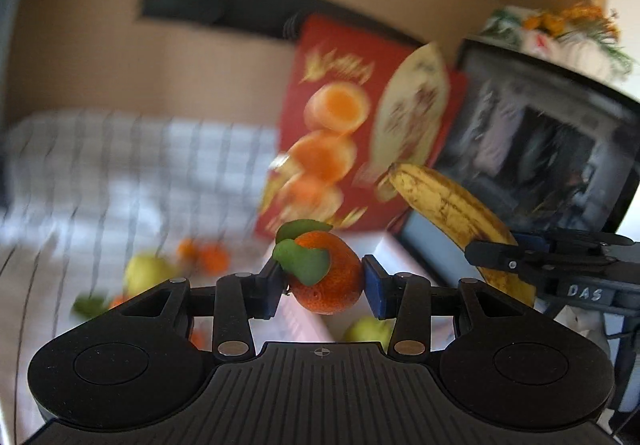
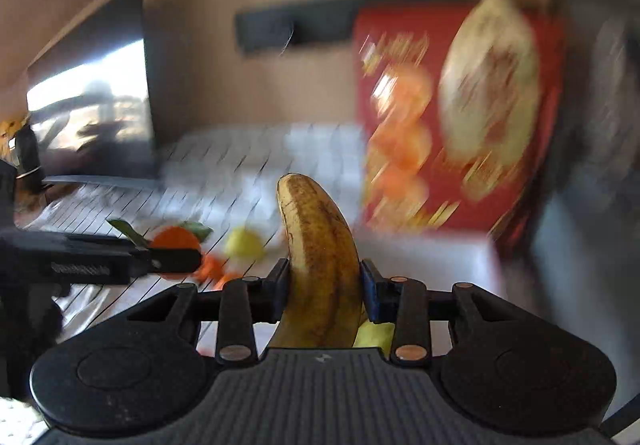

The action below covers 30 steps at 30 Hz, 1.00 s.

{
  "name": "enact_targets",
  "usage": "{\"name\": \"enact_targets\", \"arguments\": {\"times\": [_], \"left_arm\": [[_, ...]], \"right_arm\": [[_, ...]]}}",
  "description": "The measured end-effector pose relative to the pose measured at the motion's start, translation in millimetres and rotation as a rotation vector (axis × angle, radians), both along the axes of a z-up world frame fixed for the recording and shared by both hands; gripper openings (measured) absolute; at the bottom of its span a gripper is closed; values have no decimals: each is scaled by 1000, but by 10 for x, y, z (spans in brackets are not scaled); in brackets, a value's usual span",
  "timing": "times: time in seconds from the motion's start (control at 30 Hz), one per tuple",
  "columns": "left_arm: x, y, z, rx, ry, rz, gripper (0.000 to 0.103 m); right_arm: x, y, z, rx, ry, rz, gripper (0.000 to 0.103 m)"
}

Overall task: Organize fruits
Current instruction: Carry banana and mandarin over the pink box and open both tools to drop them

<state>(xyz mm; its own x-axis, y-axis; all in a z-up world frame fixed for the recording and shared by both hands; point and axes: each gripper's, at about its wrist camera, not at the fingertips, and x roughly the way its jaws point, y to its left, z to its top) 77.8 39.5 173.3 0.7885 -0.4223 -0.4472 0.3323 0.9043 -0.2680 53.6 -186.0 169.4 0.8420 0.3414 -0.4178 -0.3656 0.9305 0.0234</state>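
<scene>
My left gripper (image 1: pixel 323 279) is shut on a tangerine (image 1: pixel 330 279) with green leaves, held above the table. My right gripper (image 2: pixel 325 281) is shut on a spotted yellow banana (image 2: pixel 318 261) that points up and forward. In the left wrist view the banana (image 1: pixel 452 213) and the right gripper (image 1: pixel 516 259) show at the right. In the right wrist view the left gripper (image 2: pixel 168 257) with the tangerine (image 2: pixel 176 241) shows at the left. Loose fruit lies on the checked cloth below: a yellow-green pear (image 1: pixel 146 275), tangerines (image 1: pixel 208 257), another pear (image 1: pixel 368 329).
A red box (image 1: pixel 360 125) printed with fruit stands at the back. A dark screen (image 1: pixel 540 149) stands on the right, another screen (image 2: pixel 92 117) on the left. A white box (image 1: pixel 396 257) lies below the grippers. The checked tablecloth (image 1: pixel 120 173) covers the table.
</scene>
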Motion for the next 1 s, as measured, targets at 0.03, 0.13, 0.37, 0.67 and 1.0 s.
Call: {"name": "enact_targets", "arguments": {"times": [0.03,0.13,0.37,0.67,1.0], "left_arm": [[94,-88,45,5,-1,-18,47],[416,-353,21,-3,26,-82,47],[942,-678,-474,-37,176,-115,47],[1076,-387,-674,-63,235,-71,47],[1176,-493,-887,-2,309,-119,47]], "right_arm": [[29,-53,60,-32,-29,-18,36],[237,-206,112,-129,-53,-69,36],[926,-364,-356,-246,79,-119,36],[1367,-135,-1074,-337,216,-51,36],[1491,-219,-1420,-230,338,-6,37]]}}
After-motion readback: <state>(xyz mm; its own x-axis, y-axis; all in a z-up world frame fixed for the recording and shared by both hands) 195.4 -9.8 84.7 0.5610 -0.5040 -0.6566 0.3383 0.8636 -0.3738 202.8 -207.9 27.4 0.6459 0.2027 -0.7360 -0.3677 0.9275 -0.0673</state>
